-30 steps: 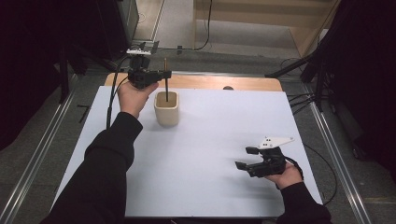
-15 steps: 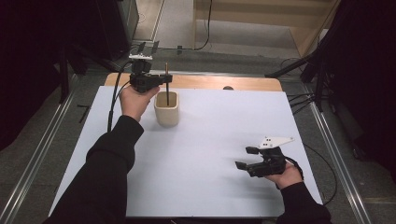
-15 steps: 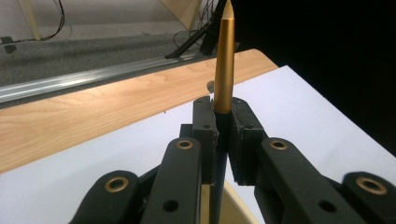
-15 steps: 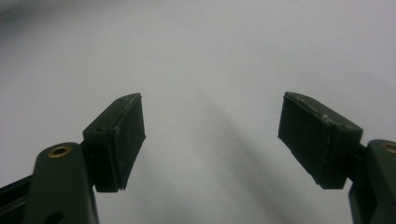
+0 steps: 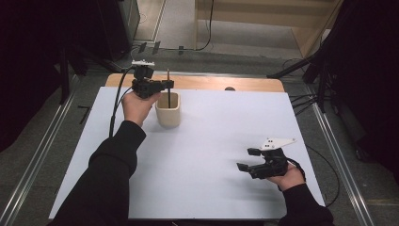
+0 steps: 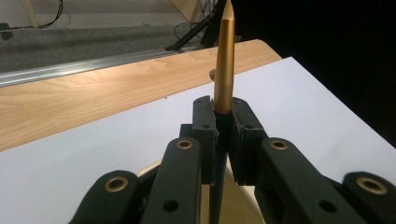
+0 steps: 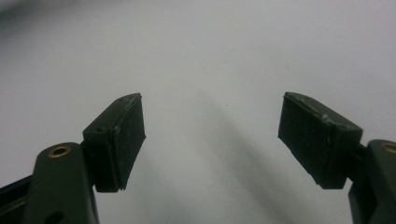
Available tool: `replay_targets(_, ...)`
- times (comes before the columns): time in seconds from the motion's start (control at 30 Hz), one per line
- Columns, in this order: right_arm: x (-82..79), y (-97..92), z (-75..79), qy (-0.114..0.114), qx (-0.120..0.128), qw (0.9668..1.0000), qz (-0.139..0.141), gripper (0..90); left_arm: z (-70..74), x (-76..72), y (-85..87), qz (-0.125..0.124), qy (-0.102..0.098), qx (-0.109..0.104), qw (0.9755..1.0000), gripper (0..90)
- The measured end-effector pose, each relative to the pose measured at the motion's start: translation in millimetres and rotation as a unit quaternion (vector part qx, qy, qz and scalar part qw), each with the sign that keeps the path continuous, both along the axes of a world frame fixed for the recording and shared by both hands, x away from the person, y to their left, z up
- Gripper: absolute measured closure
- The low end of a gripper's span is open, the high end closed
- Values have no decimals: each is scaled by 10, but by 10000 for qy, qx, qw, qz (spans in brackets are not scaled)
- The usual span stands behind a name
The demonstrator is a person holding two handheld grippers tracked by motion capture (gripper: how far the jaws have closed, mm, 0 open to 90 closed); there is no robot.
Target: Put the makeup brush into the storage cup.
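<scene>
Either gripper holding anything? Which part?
Left gripper clamps a pen mid-shaft, where gold meets the dark lower part, upright over the cup. Right gripper is open, holding nothing.

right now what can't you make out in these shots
- Lower end of the pen: left gripper view, hidden behind the left gripper jaws; high view, sunk inside the cup.
- Whether the pen's tip touches the cup's bottom: the cup's wall hides it.
- Dark spot on the wooden strip: high view, too small to identify.
- The right gripper camera's background: blurred white table.
</scene>
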State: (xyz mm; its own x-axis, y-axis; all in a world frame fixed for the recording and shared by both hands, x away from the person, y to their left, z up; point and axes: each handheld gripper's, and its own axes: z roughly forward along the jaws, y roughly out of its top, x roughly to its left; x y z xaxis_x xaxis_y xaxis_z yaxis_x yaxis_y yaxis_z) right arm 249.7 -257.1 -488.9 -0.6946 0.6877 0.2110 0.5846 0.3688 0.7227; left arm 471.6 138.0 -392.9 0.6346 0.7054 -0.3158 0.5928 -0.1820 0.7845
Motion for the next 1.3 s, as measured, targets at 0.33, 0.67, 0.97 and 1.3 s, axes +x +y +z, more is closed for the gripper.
replay_targets(0.33,-3,1,-1,7,-7,10000,6,241,-31,26,38,-11,150,109,9998,827)
replay_targets(0.67,4,9,-8,27,-4,10000,-2,241,-7,31,82,3,151,58,9999,775)
replay_targets(0.97,4,-6,-1,32,36,10000,-31,241,116,52,266,-16,686,-70,9976,351)
replay_targets(1.3,11,-17,1,11,72,10000,-55,241,212,-102,351,-220,779,160,9966,331)
